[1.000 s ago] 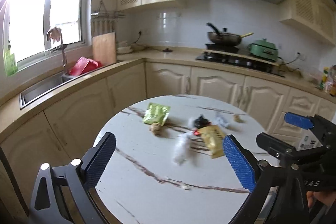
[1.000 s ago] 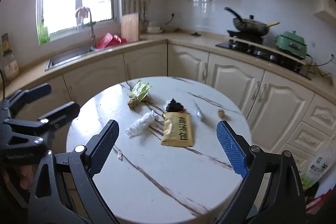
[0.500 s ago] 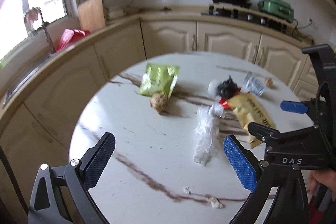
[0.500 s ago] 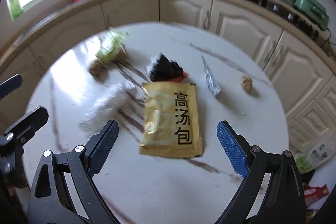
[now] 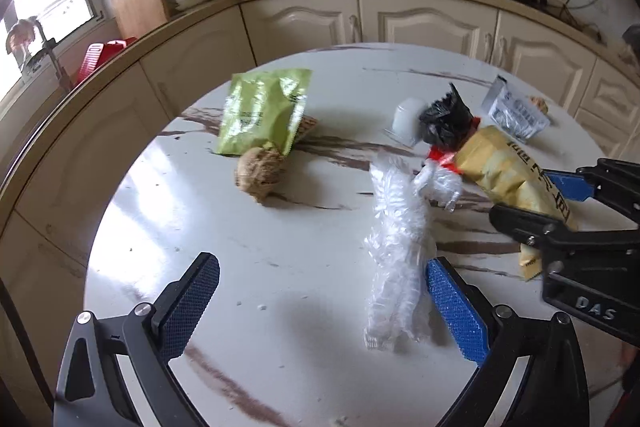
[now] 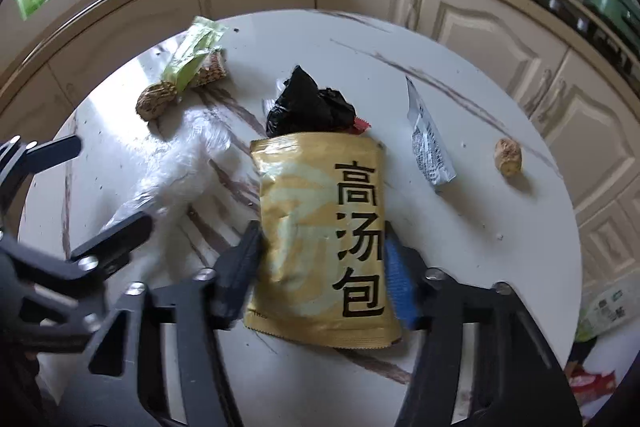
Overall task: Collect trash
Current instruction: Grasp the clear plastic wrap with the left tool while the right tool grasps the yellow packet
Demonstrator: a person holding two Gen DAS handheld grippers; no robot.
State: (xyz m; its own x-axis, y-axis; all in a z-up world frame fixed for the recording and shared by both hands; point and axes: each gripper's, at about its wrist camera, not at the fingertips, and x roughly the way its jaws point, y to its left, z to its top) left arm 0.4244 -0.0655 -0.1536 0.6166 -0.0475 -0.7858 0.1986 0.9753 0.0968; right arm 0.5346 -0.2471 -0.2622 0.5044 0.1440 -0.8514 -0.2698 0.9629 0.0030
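The right tongs point(image 6: 320, 259) had just been closing across the flat yellow foil soup sachet point(image 6: 320, 227), pads at both long edges. It lay on the round marble desk point(image 6: 480, 267), just below the crumpled black bag point(image 6: 308, 107). The left tongs point(image 5: 320, 303) gaped, holding nothing, over the clear plastic wrap point(image 5: 396, 247) left of the sachet, presumably its pick.

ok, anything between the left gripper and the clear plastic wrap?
Nothing visible. The left gripper is open over bare table, and the clear plastic wrap lies just inside its blue right pad, with no other trash between.
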